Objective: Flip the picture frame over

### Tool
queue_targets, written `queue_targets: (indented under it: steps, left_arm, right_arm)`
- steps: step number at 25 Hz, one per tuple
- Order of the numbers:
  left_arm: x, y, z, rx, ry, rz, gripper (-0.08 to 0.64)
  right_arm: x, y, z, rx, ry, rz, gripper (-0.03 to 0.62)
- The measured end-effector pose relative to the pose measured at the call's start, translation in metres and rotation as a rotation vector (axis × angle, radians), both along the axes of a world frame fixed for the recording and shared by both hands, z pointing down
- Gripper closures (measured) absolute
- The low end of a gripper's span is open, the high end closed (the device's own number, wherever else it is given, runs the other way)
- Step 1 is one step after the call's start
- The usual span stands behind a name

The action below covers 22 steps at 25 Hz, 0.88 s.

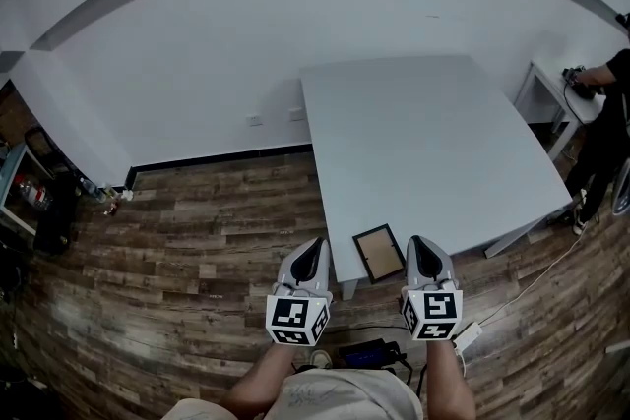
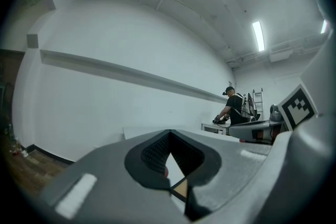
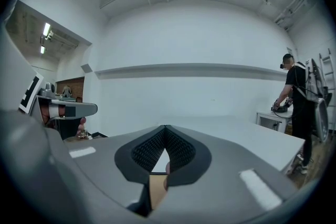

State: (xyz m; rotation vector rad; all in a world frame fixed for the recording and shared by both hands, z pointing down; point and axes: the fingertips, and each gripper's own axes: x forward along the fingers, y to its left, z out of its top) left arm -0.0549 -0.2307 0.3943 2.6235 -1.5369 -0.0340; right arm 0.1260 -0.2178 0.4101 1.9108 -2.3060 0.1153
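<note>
A small picture frame with a thin dark border and a brown panel lies flat at the near left corner of the white table. My left gripper hovers just left of it, past the table's edge and over the floor. My right gripper hovers just right of it, over the table's near edge. Both are shut, tips together, with nothing held. In the left gripper view a sliver of the frame shows below the gripper. The right gripper view shows the frame under the gripper.
A person in black works at a small white side table at the far right. A power strip with a white cable and a dark device lie on the wooden floor by my feet. Shelving stands at the left wall.
</note>
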Motion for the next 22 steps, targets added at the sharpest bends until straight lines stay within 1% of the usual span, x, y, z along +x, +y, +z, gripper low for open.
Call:
queue_targets:
  steps: [12,22]
  left_arm:
    - [-0.0013,0.0003,0.0067,-0.001,-0.011,-0.007,0.56]
    - [-0.0001,-0.0013,0.002,0.004,-0.011,-0.008,0.56]
  right_arm:
    - [-0.0025,-0.0012,-0.0028,0.008,0.006,0.005,0.571]
    - [-0.0012,-0.0023,-0.0052,0.011,0.01,0.008,0.571]
